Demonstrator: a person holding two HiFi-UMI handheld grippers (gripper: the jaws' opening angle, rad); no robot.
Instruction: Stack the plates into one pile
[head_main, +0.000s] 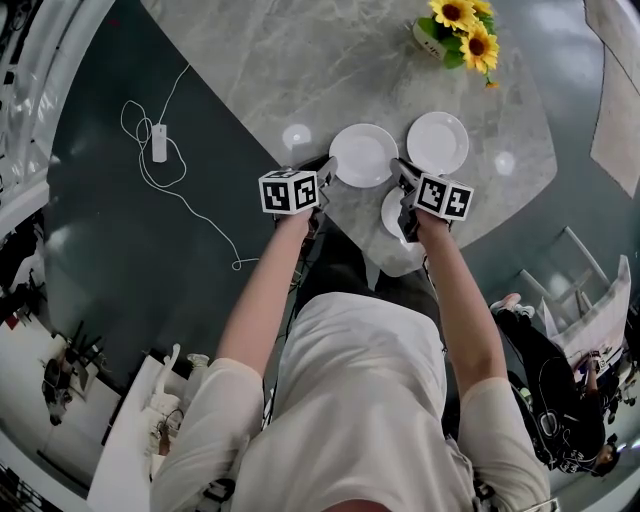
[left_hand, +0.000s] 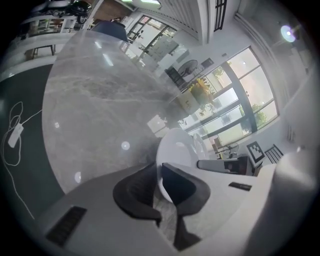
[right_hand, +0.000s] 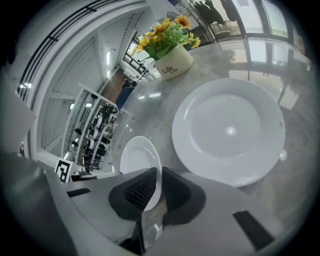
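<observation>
Three white plates lie on the marble table (head_main: 290, 60). The middle plate (head_main: 363, 152) has a gripper on each side. My left gripper (head_main: 328, 172) is shut on its left rim, and in the left gripper view that plate (left_hand: 176, 147) stands edge-on between the jaws of the left gripper (left_hand: 159, 176). My right gripper (head_main: 400, 173) is shut on the opposite rim; the right gripper view has the same plate (right_hand: 137, 157) pinched in the right gripper (right_hand: 159, 186). A second plate (head_main: 437, 142) (right_hand: 229, 131) lies flat to the right. A third plate (head_main: 391, 213) is half hidden under my right gripper.
A pot of sunflowers (head_main: 458, 30) (right_hand: 170, 55) stands at the far side of the table. On the dark floor to the left lies a white cable with a small box (head_main: 160, 142). The table's near edge runs just below the plates. A person (head_main: 560, 400) sits at lower right.
</observation>
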